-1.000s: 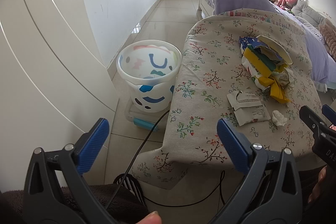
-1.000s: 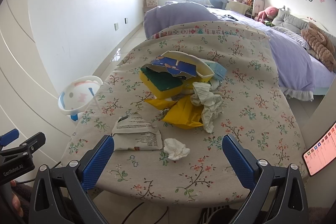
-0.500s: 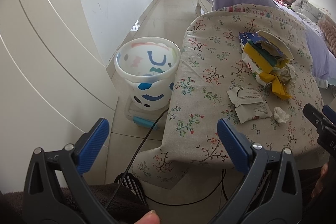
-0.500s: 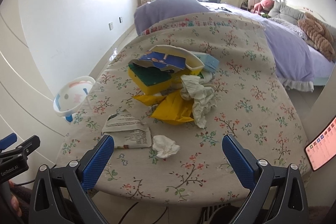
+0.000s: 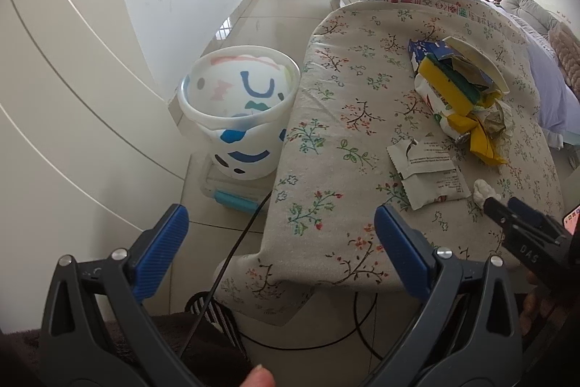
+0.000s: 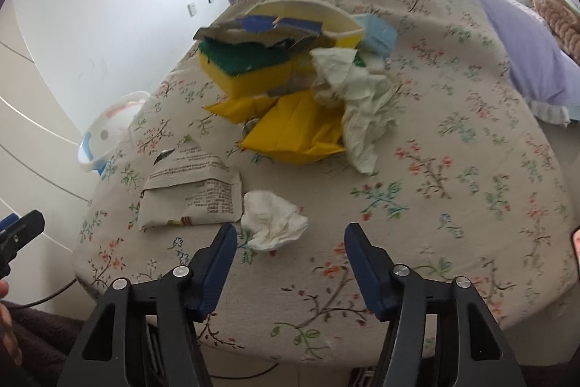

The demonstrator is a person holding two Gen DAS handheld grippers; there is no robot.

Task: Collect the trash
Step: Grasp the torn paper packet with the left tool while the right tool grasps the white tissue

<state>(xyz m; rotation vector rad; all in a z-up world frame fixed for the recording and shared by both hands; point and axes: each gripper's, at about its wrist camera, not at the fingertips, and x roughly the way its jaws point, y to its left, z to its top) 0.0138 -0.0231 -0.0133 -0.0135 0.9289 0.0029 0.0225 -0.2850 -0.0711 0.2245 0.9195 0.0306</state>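
Trash lies on a floral-cloth table [image 6: 453, 176]: a crumpled white tissue [image 6: 272, 222] nearest me, a torn printed paper packet [image 6: 195, 194] to its left, and behind them a pile with a yellow-green sponge [image 6: 246, 71], yellow wrapper [image 6: 293, 133] and white crumpled paper [image 6: 362, 104]. My right gripper [image 6: 290, 242] is open and empty, just before the tissue. My left gripper [image 5: 279, 223] is open and empty, off the table's left corner. A white patterned bin [image 5: 239, 111] stands on the floor left of the table; the packet [image 5: 427, 173] and tissue [image 5: 484, 189] also show in the left wrist view.
A white curved wardrobe wall [image 5: 72, 97] is at the left. A black cable [image 5: 232, 252] runs down by the table corner. A bed with purple covers [image 6: 525, 53] stands behind the table. A phone screen edge [image 5: 572, 220] shows at the far right.
My right gripper has moved forward and down toward the tissue and its jaws have narrowed. My left gripper has shifted slightly forward; the bin and table look closer.
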